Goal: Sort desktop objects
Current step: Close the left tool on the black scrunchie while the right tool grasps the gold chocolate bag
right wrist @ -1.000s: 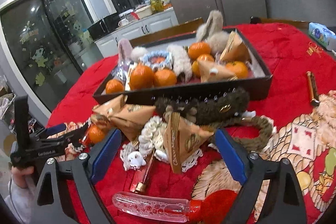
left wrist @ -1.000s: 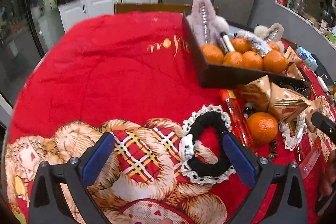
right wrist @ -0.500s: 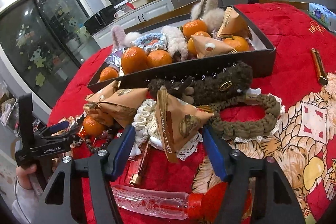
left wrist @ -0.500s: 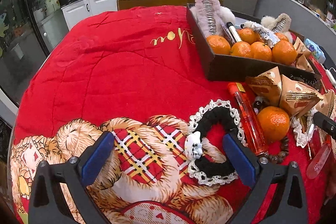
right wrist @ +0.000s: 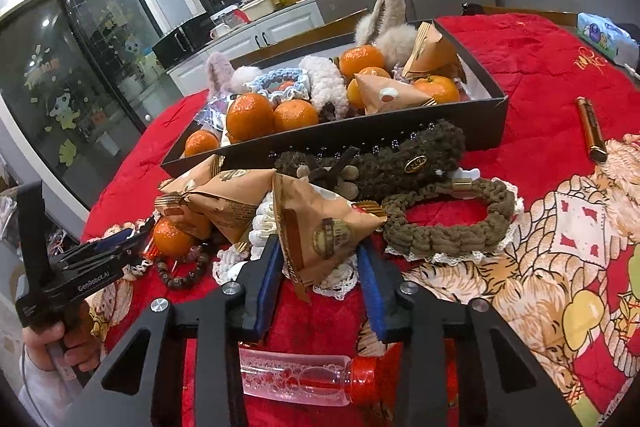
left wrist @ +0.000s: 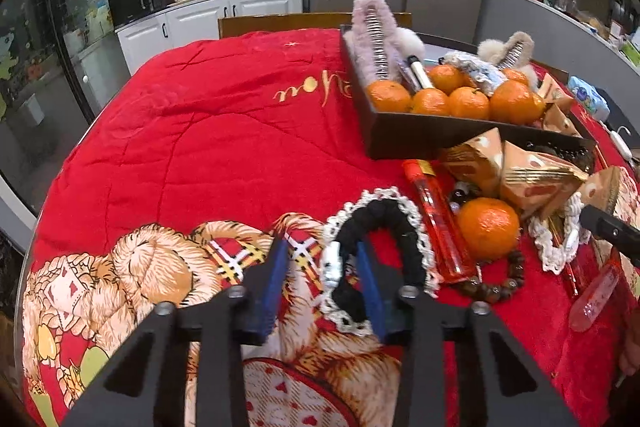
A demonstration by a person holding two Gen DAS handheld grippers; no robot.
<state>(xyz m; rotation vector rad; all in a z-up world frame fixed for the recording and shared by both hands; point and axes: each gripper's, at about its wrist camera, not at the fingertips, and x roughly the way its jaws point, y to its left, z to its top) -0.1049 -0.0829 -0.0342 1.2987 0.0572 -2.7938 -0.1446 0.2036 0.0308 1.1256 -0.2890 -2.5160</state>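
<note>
Left hand-held gripper: we see the jaws closing around the near-left side of the black scrunchie with white lace trim. Its white charm sits between the blue pads; we can't tell whether they press on it.

Right hand-held gripper: jaws closing on the tan pyramid-shaped packet. The packet's near corner is between the pads; contact on the right pad is hard to make out.

Both items lie on the red blanket covering the tabletop, near the dark tray of tangerines and plush hair clips. The far tray contents overlap, so they are partly hidden.

A loose tangerine, a red tube and a bead bracelet sit just right of the scrunchie. A clear bottle with a red cap is partly hidden behind the right gripper's frame. In the right view a hand at the left edge is cut off.
</note>
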